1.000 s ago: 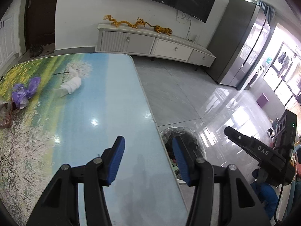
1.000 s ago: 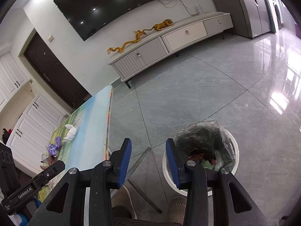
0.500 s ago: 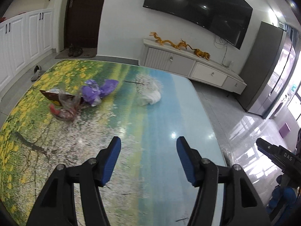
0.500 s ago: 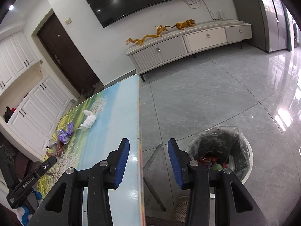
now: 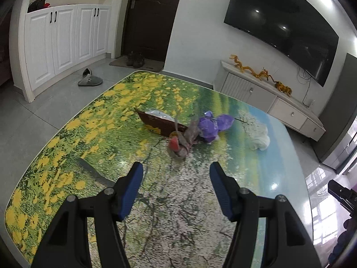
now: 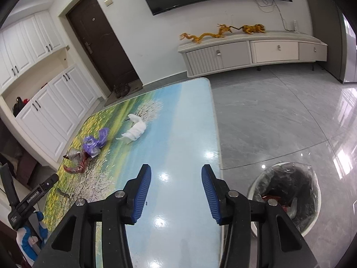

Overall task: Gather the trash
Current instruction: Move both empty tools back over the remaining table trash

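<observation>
Swung from trash bin [image 6: 287, 196] back over table [image 5: 67, 138]; my left gripper [image 5: 176, 189] and right gripper [image 6: 176, 192] spread empty, right's jaws just widened; red wrapper [image 5: 180, 144] next.

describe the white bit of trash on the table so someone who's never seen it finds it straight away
Start at the table with the printed landscape top. On its blue-sky part, toward the end nearest the TV cabinet, lies a crumpled white tissue. It sits alone and plain white, apart from the purple bag and the red-and-clear wrapper clustered beyond it.
</observation>
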